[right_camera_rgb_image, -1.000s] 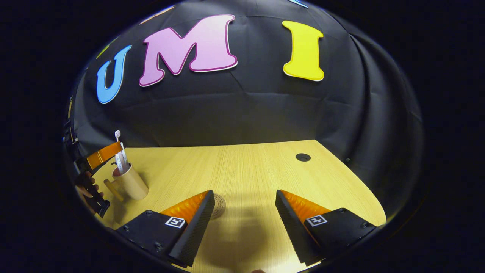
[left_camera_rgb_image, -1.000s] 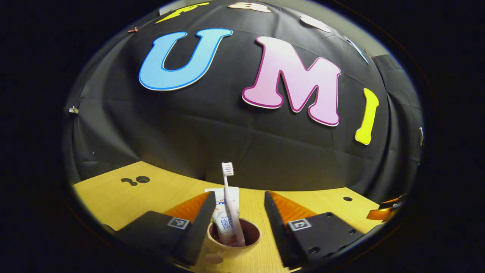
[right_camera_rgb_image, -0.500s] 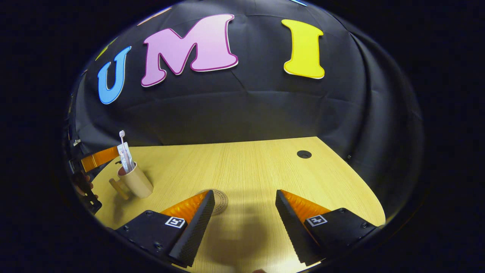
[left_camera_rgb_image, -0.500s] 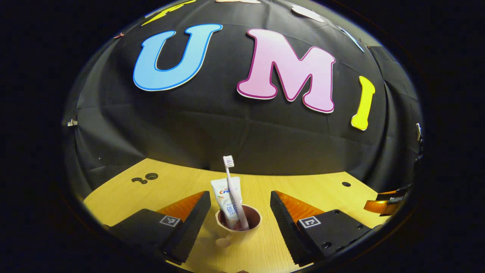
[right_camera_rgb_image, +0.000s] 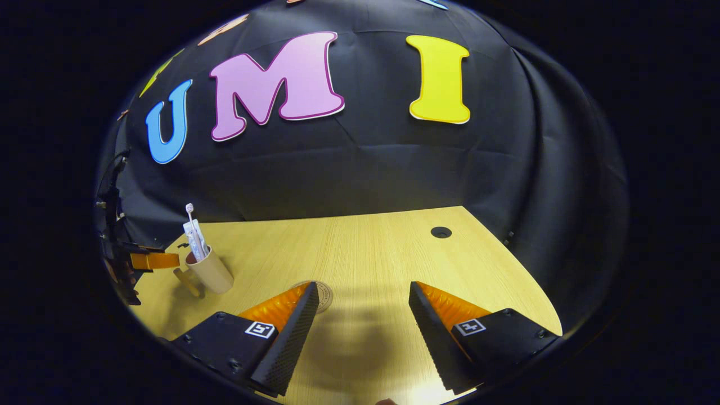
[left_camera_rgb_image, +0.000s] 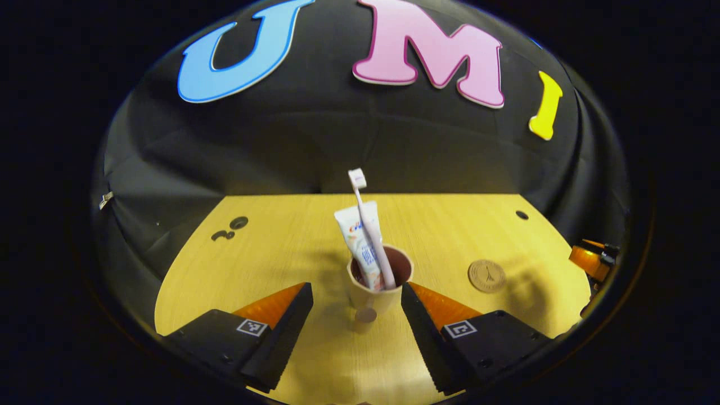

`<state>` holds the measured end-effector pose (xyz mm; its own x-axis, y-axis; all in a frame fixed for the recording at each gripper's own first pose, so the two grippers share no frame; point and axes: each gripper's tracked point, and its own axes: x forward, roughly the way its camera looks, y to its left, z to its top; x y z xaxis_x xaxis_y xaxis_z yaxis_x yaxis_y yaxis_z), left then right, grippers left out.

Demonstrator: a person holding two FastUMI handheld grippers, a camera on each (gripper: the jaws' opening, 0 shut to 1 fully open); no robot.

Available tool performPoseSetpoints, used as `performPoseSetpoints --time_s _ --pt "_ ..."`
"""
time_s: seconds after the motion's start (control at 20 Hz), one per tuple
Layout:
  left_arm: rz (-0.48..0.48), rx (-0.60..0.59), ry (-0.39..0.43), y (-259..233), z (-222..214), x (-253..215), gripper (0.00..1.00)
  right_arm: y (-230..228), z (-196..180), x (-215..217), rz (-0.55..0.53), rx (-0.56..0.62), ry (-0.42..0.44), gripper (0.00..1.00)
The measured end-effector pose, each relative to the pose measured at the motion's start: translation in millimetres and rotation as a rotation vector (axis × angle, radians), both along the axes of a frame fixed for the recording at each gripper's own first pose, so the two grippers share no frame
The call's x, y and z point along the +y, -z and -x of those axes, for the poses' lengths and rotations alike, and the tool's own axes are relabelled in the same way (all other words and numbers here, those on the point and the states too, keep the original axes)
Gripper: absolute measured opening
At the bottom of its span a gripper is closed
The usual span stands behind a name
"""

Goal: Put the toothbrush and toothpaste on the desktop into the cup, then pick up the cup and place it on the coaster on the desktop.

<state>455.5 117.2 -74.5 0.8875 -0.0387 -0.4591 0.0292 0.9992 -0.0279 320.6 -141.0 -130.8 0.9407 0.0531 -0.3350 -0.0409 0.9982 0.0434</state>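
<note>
On the bench, left to right:
Cable holes: a small cluster of dark holes (left_camera_rgb_image: pixel 230 228) at the far left of the bench (left_camera_rgb_image: pixel 270 247); clear of the work.
Left gripper (left_camera_rgb_image: pixel 355 315): fingers spread wide, grasping nothing; it sits on the near side of the cup, one finger to each side, neither seen pressing the wall.
Cup (left_camera_rgb_image: pixel 376 292): upright on the bench, its handle (left_camera_rgb_image: pixel 365 315) turned toward the near edge.
Toothpaste (left_camera_rgb_image: pixel 356 242): tube standing inside the cup, leaning left.
Toothbrush (left_camera_rgb_image: pixel 371 236): also in the cup, bristle head uppermost, crossing in front of the tube.
Coaster (left_camera_rgb_image: pixel 487 275): round disc lying flat, bare, to the right of the cup and apart from it.
Grommet hole (left_camera_rgb_image: pixel 522 215): far right corner of the bench; not in the path.
Right gripper (right_camera_rgb_image: pixel 360 332): fingers spread and empty, low over the bench with the coaster just beyond its left finger.
Step in hand: both items look loaded, so the cup lift is judged next.
Next move calls for: closing the left fingers squarely on the cup wall, lifting level, carrying right, centring it on the coaster.
Obstruction: the right gripper sits close to the coaster and may need to give way; the tall toothbrush could tip the load if the cup tilts.
</note>
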Motion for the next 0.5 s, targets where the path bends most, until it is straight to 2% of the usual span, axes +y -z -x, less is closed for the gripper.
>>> performPoseSetpoints --time_s 0.05,0.4,0.45,0.5 --pt "0.014 0.062 0.009 12 4 -3 0.98 4 8 -3 0.002 0.01 -0.002 0.98" --pt "-0.018 0.289 0.068 48 -2 1 0.97 40 39 -33 -0.055 0.098 0.079 0.99" --pt "-0.012 0.315 0.087 52 -2 -2 0.95 43 44 -37 -0.054 0.107 0.088 0.99" --pt "-0.018 0.34 0.098 55 -2 -4 0.89 44 47 -41 -0.057 0.109 0.098 0.98"
